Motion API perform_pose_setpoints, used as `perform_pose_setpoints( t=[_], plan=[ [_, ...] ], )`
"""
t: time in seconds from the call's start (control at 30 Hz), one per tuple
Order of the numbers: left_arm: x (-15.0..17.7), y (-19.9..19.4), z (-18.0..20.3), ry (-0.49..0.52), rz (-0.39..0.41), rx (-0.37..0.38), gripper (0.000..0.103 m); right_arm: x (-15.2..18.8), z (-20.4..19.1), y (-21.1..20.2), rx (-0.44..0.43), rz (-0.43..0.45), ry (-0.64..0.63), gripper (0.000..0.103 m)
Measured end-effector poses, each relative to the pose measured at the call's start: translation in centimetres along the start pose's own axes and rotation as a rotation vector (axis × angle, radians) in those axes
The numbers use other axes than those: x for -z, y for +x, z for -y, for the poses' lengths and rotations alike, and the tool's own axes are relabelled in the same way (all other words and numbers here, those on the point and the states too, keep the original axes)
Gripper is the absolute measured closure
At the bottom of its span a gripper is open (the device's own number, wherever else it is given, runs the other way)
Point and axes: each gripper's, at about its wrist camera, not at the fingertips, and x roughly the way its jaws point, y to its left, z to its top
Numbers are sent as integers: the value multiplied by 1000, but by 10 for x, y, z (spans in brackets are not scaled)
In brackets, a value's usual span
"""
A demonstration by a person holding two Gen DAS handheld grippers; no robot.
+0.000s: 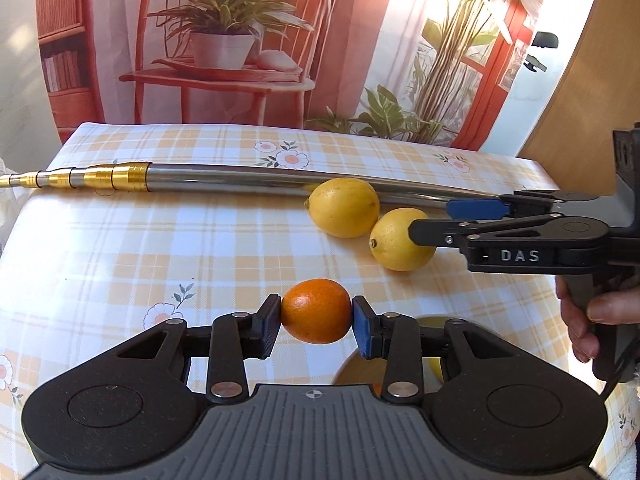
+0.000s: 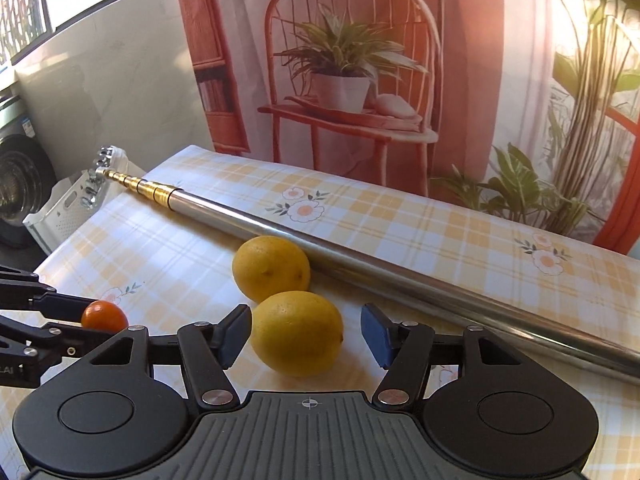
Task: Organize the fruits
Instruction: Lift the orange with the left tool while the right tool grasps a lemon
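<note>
My left gripper (image 1: 316, 322) is shut on a small orange (image 1: 315, 310), held a little above the checked tablecloth; the same orange (image 2: 104, 315) shows at the left of the right wrist view between the left gripper's fingers. Two lemons lie on the cloth. The near lemon (image 2: 297, 333) sits between the pads of my open right gripper (image 2: 306, 334), with a gap on each side. The far lemon (image 2: 271, 267) rests against a metal pole. In the left wrist view the right gripper (image 1: 434, 220) straddles the near lemon (image 1: 400, 240), beside the far lemon (image 1: 344, 207).
A long steel pole (image 2: 360, 264) with a gold telescopic end (image 1: 92, 176) lies across the table behind the lemons. A white crate (image 2: 68, 208) stands off the table's left end. A printed backdrop hangs behind. A hand (image 1: 592, 320) grips the right tool's handle.
</note>
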Motion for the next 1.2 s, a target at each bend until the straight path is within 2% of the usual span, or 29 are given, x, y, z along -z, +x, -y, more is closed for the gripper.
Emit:
perform_pose_setpoints(
  t=[0.3,0.43,0.53,0.83,1.2],
  plan=[
    [6,0,-10,-33,-2,6,63,-3,-23,31,27,-75,-192,43],
    [6,0,-9,-34,0,11,63,-3,-30,39,56,-123,-302,43],
    [6,0,-9,-40,1,23,63,-2,-31,42,60,-157,-326,46],
    [11,-3,-2,-28,-1,71,63,6,-26,28,52,-134,-266,47],
    [21,-9,12,30,-4,146,63,15,-16,-38,20,-9,-77,47]
  ],
)
